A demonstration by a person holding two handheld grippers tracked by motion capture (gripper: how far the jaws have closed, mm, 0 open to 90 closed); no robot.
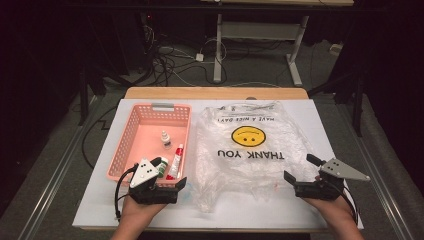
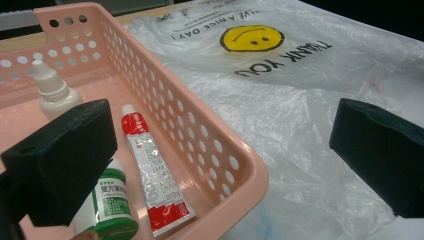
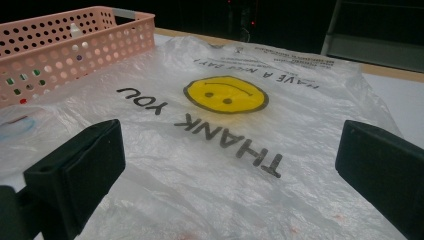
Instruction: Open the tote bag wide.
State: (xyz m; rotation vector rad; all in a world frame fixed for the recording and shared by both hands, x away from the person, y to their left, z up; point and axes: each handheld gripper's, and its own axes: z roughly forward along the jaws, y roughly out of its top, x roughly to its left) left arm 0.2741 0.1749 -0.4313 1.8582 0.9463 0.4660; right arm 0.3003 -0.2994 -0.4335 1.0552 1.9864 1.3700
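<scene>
We see the pink perforated plastic basket (image 1: 131, 131) with walls that block entry from the side; it stands open from above. Inside it, a white dropper bottle (image 1: 165, 139), a red-and-white tube (image 1: 176, 161) and a green-capped bottle (image 1: 162, 167) crowd its near right corner, leaving its left half free. The flat clear plastic bag (image 1: 250, 165) bars nothing.

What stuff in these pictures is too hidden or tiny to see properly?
- Green bottle: left gripper view, its top is behind the claw's left jaw.
- Bottle's label: high view, too small to read.
- Dropper bottle: right gripper view, mostly behind the basket wall.
- Bag: whether its mouth is open can't be told.
</scene>
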